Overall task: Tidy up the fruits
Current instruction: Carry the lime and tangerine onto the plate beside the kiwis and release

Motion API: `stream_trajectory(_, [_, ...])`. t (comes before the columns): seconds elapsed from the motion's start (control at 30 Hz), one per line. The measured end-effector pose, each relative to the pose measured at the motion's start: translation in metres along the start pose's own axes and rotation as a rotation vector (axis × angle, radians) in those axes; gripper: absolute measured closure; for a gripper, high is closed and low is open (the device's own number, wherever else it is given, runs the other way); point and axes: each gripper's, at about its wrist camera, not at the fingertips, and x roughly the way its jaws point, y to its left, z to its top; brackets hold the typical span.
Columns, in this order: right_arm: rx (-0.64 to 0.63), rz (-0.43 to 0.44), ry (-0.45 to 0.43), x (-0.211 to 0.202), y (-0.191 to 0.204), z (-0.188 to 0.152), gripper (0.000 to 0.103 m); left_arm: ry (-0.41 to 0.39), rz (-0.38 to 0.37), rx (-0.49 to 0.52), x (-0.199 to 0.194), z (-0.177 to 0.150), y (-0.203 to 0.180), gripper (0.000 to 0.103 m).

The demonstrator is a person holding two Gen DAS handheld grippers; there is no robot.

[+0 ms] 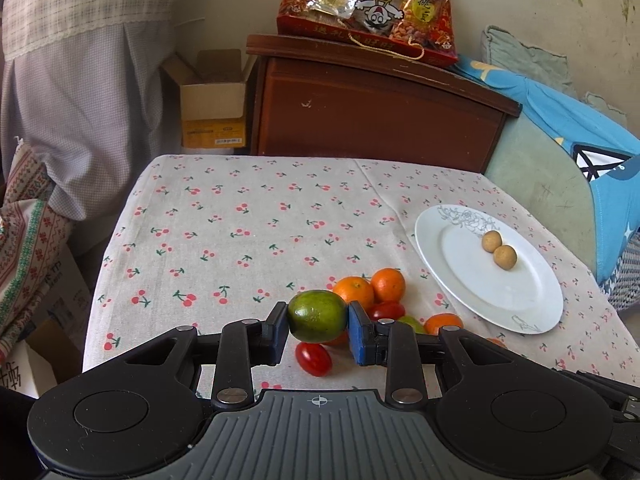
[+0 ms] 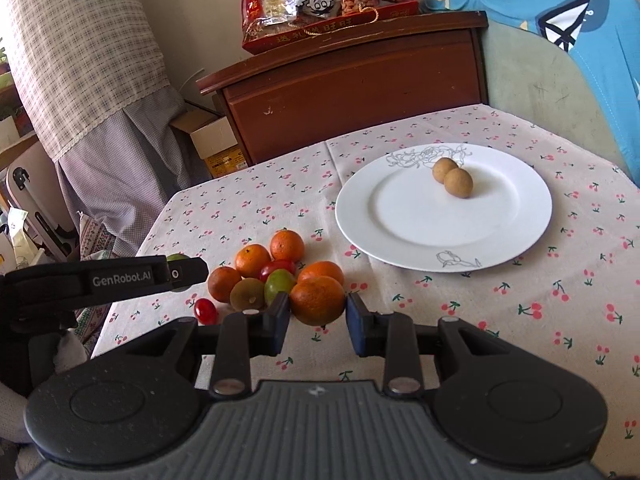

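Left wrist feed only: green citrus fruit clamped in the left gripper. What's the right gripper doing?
Observer: The right gripper is shut on an orange mandarin at the near edge of the pile.
Operator: Anything hidden behind my fingers?
Observer: Yes, a brownish-green fruit, touching a small green fruit.
Operator: Are the grippers crowding each other?
Observer: No. The left gripper sits left of the pile, apart from the right one; its green citrus fruit peeks above the finger.
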Motion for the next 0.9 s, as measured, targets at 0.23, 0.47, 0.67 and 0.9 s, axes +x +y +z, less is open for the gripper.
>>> stream_trajectory(0.23, [0.026, -0.054, -0.066, -0.009, -0.015, 0.013, 0.072, -0.020, -0.056, 0.032, -0.006, 0.003, -0.018, 0.074])
stream_trajectory(0.47, [0.105, -0.115, -0.118, -0.015, -0.037, 0.024, 0.072, -0.026, -0.121, 0.046, -0.004, 0.011, -0.034, 0.074])
stream_trajectory(0.67, [0.164, -0.140, -0.115, -0.010, -0.054, 0.028, 0.072, -0.021, -0.172, 0.072, 0.009, 0.018, -0.052, 0.074])
stream_trajectory(0.9, [0.175, -0.149, -0.101, -0.002, -0.060, 0.028, 0.072, 0.003, -0.202, 0.113, 0.032, 0.023, -0.072, 0.074])
